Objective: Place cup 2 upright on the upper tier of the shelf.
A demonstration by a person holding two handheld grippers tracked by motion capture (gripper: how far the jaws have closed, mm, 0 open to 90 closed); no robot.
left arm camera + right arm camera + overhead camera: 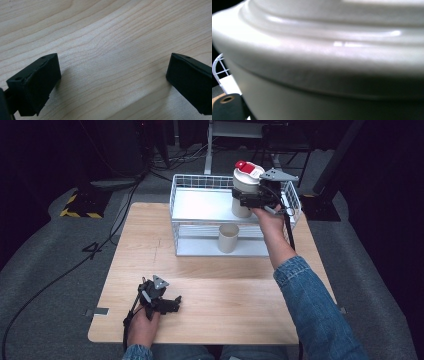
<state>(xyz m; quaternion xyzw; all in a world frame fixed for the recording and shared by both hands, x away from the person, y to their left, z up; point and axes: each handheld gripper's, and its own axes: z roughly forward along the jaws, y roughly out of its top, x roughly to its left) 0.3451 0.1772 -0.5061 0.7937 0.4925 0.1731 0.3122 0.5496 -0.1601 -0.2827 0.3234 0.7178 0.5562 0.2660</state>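
One cream lidded canister (246,187) with red-topped lid, upright.

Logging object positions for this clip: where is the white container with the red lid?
In the high view, the white container with the red lid sits at the upper shelf of the white wire rack, right side, above the beige cup.

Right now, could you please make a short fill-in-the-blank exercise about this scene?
1. The right gripper holds a white jar with a ____ cap.
2. The cup stands on the rack's ____ shelf.
3. The left gripper rests on the table with its jaws ____.

Missing words: red; lower; open
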